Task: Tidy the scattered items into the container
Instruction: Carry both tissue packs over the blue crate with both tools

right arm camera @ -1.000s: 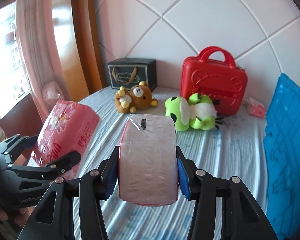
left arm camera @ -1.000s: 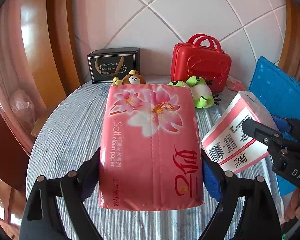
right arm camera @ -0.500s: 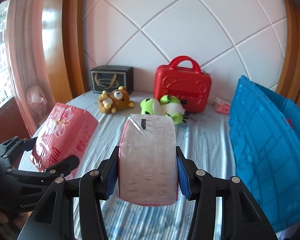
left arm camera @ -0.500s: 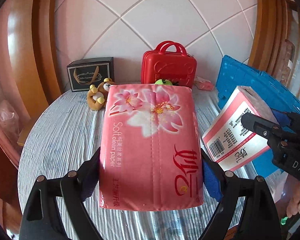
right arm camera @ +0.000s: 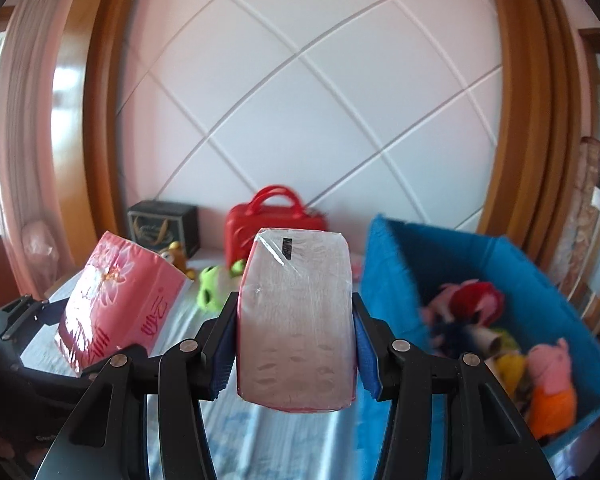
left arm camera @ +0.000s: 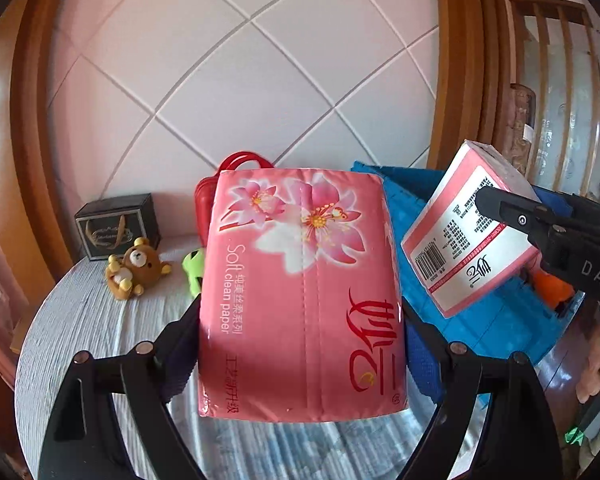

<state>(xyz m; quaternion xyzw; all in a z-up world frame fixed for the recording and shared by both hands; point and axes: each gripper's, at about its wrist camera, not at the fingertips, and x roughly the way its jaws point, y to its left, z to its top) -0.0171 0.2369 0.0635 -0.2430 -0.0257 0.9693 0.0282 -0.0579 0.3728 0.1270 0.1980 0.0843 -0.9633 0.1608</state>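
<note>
My left gripper (left arm camera: 302, 354) is shut on a pink flowered tissue pack (left arm camera: 300, 292), held above the table; the pack also shows in the right wrist view (right arm camera: 116, 304). My right gripper (right arm camera: 294, 350) is shut on a second pink-and-white tissue pack (right arm camera: 296, 320), which shows in the left wrist view (left arm camera: 468, 240) raised over the blue bin (left arm camera: 476, 320). The blue bin (right arm camera: 396, 276) stands at the right and holds several plush toys (right arm camera: 548, 372). A brown bear plush (left arm camera: 134, 266) and a green frog plush (right arm camera: 212, 288) lie on the table.
A red case (right arm camera: 272, 224) and a black gift box (right arm camera: 162, 226) stand at the back against the tiled wall. The round table (left arm camera: 96, 340) has a striped cloth. Wooden frames flank the wall.
Both grippers have risen and swung right toward the blue bin with their packs. The bin's inside with its toys has come into the right wrist view.
</note>
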